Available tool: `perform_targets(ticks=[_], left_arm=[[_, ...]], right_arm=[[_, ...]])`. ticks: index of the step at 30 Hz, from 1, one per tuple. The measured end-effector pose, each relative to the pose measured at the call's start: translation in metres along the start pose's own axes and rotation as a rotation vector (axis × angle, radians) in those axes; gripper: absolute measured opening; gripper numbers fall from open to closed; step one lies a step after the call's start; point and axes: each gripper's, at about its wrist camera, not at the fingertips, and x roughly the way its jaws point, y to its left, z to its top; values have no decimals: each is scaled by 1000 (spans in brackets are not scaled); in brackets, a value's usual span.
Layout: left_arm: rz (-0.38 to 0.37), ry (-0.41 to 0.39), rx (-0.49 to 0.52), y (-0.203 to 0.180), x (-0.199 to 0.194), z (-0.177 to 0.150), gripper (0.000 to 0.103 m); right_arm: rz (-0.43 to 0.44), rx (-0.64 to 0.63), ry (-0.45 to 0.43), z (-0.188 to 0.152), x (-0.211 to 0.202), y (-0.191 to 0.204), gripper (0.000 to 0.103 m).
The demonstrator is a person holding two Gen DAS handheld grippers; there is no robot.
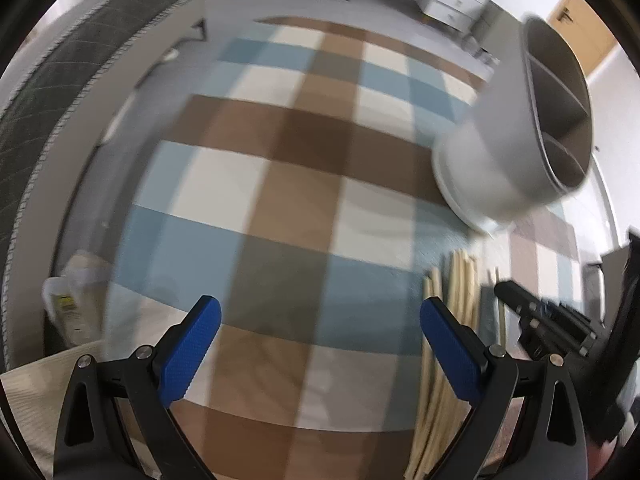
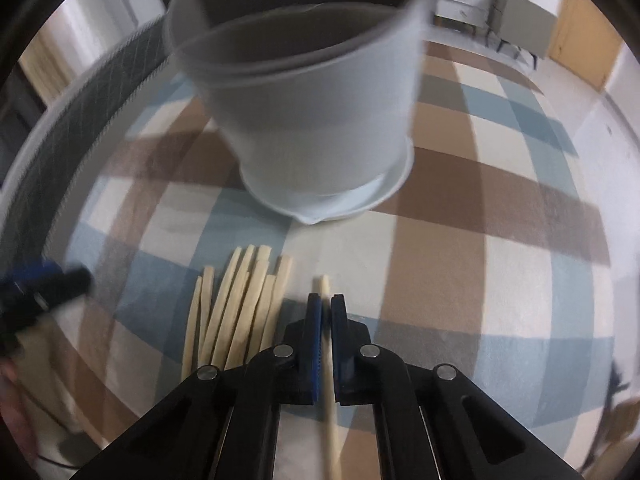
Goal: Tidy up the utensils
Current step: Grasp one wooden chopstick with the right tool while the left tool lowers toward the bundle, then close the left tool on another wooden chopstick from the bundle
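Barely begun, judging by the layout. Right gripper (image 2: 326, 304) clamped on a single pale wooden chopstick (image 2: 331, 420), blue pads pinched onto its shaft, tip poking out past the fingers toward 12 o'clock. Not yet lifted clear as far as can be told: stick lying along the blue, brown and cream checked cloth (image 2: 460, 264), contact with the cloth uncertain.

Just beside it, at 9 o'clock of the closed fingers, a loose bundle of matching pale wooden chopsticks (image 2: 236, 308), fanned out flat on the cloth, all waiting to be sorted. Exact count hard to give; roughly eight or so.

Straight ahead at 12 o'clock, standing upright on its drip saucer, the round pale grey plastic utensil holder (image 2: 312, 120) with inner dividers. Compartments seemingly empty in the left wrist view, though the bottoms stay hidden.

Left gripper (image 1: 320, 340) empty, blue pads spread wide apart, hanging over bare cloth with the bundle at its 3 o'clock and the holder at 2 o'clock.

Left to do, by this reading: carry the gripped stick into a compartment, then the whole bundle.
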Motion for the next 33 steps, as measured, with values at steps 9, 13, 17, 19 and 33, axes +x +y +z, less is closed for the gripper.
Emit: perform_targets(ticks=[9, 13, 17, 19, 33], left_arm=[[33, 38, 156, -39, 18, -20, 97], [76, 33, 192, -47, 19, -27, 97], [113, 65, 202, -49, 27, -29, 89], [121, 76, 204, -48, 29, -31, 88], [120, 104, 188, -45, 37, -22, 82]], right_arm=[[148, 235, -126, -6, -32, -49, 3], [214, 295, -169, -12, -44, -55, 3], [241, 312, -210, -15, -55, -61, 3], [242, 316, -229, -14, -59, -64, 3], [256, 346, -279, -13, -70, -73, 3]])
